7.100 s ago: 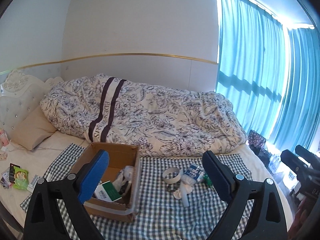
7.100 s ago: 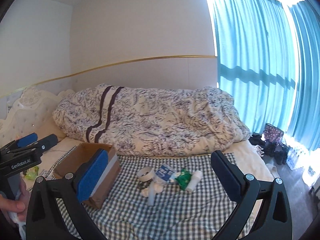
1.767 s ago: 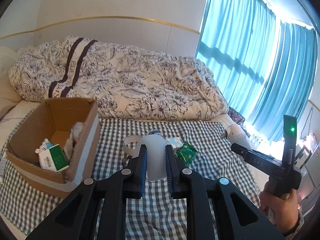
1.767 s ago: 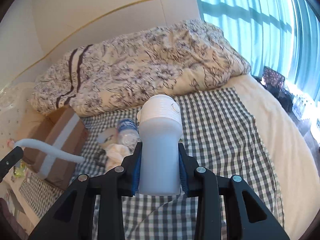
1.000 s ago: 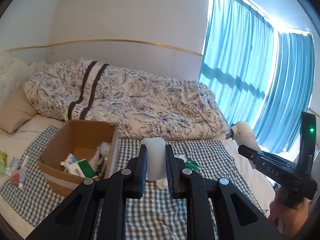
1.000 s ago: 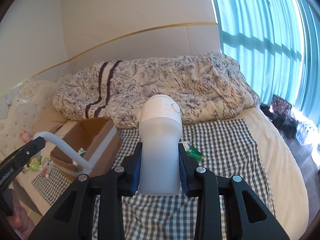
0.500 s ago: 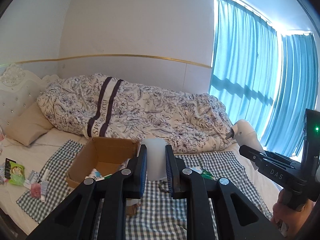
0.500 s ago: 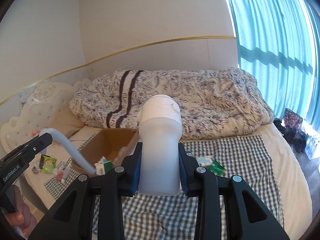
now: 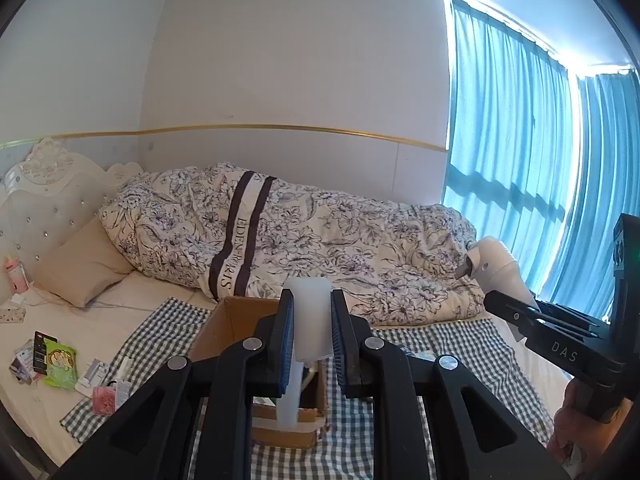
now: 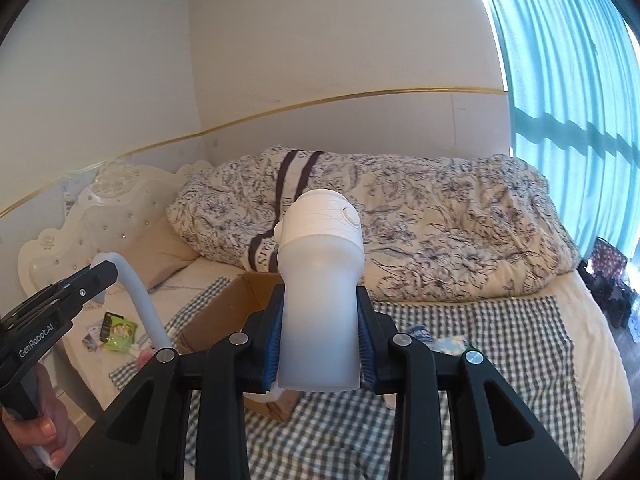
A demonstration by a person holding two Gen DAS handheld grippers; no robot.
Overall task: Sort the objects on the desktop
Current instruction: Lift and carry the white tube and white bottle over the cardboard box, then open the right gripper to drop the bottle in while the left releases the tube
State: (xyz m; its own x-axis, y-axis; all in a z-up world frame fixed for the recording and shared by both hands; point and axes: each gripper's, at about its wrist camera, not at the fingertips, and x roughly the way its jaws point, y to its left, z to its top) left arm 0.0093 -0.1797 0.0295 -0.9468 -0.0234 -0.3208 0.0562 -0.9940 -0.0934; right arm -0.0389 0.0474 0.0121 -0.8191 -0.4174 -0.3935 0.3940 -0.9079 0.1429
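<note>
My left gripper (image 9: 311, 328) is shut on a translucent white strap (image 9: 308, 308), whose loose end hangs down between the fingers over the open cardboard box (image 9: 236, 320). My right gripper (image 10: 318, 344) is shut on a frosted bottle (image 10: 320, 304) with a white cap, held upright above the checked cloth (image 10: 500, 340). In the left wrist view the bottle's cap (image 9: 494, 268) shows at the right, in the right gripper (image 9: 496, 300). In the right wrist view the left gripper (image 10: 102, 272) holds the bent strap (image 10: 138, 300) left of the box (image 10: 224, 316).
A flowered quilt (image 9: 320, 240) is heaped along the wall behind the box. Snack packets and small items (image 9: 60, 360) lie at the cloth's left edge near a pillow (image 9: 80, 268). A few small objects (image 10: 448, 344) lie on the cloth right of the box. Blue curtains (image 9: 520, 160) hang at the right.
Both grippers, open seven seconds ago, are now shut on the strap and the bottle. Since a second ago they have risen and swung left, so the box now lies under the left gripper.
</note>
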